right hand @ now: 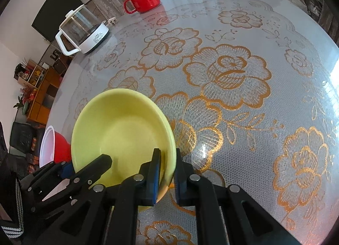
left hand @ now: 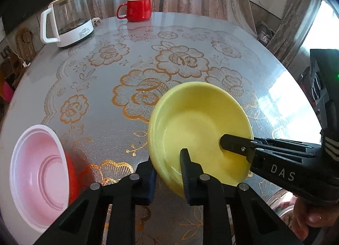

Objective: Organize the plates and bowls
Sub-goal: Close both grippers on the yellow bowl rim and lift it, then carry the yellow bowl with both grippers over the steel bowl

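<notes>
Grippers are both clamping the yellow plate (left hand: 197, 130), which is sitting tilted over the table (left hand: 127, 39). Left gripper (left hand: 167, 173) is pinching the near rim, one finger inside, one outside. Right gripper (right hand: 167, 173) is gripping the rim on the opposite side; no earlier view to compare. Plate is lying directly ahead of both, roughly equally near. Pink bowl (left hand: 40, 173), nested in a red bowl (left hand: 72, 173), is waiting to the left, nearer the left hand, so that is probably the destination. Plate underside and any table contact are being hidden.
</notes>
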{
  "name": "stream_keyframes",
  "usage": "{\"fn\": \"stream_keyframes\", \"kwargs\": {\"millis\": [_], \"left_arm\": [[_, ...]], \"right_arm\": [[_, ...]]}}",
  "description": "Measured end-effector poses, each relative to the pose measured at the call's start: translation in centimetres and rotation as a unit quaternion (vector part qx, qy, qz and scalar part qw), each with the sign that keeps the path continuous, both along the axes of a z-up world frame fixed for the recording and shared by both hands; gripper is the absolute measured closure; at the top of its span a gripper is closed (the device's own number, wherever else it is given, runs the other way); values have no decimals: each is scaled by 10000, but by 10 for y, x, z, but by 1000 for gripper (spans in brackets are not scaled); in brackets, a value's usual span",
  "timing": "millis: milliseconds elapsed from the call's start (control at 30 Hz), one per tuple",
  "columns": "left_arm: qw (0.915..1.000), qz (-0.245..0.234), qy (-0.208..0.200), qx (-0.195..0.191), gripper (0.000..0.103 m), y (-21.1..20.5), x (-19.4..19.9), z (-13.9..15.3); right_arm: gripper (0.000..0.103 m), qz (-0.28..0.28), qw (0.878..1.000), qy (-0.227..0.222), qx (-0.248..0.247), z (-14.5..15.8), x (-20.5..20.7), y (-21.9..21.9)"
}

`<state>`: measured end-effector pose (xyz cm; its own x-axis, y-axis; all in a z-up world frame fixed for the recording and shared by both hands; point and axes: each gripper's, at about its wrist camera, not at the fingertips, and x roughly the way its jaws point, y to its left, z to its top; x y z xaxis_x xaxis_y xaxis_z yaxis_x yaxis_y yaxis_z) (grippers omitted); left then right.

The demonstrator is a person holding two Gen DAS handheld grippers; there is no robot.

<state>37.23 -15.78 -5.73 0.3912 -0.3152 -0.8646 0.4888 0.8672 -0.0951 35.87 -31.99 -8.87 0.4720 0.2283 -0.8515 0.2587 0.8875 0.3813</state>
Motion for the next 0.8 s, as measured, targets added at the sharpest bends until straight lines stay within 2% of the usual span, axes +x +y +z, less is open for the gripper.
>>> {"fn": "stream_keyframes", "kwargs": {"millis": [200, 800], "left_arm": [[10000, -4, -28, -43, 83, 3, -6, 3], [9990, 89, -293, -330, 82, 24, -48, 30]], "right_arm": [[93, -80, 9997, -35, 219, -2, -9, -1], [93, 29, 9992, -377, 104, 30, -45, 14]]}}
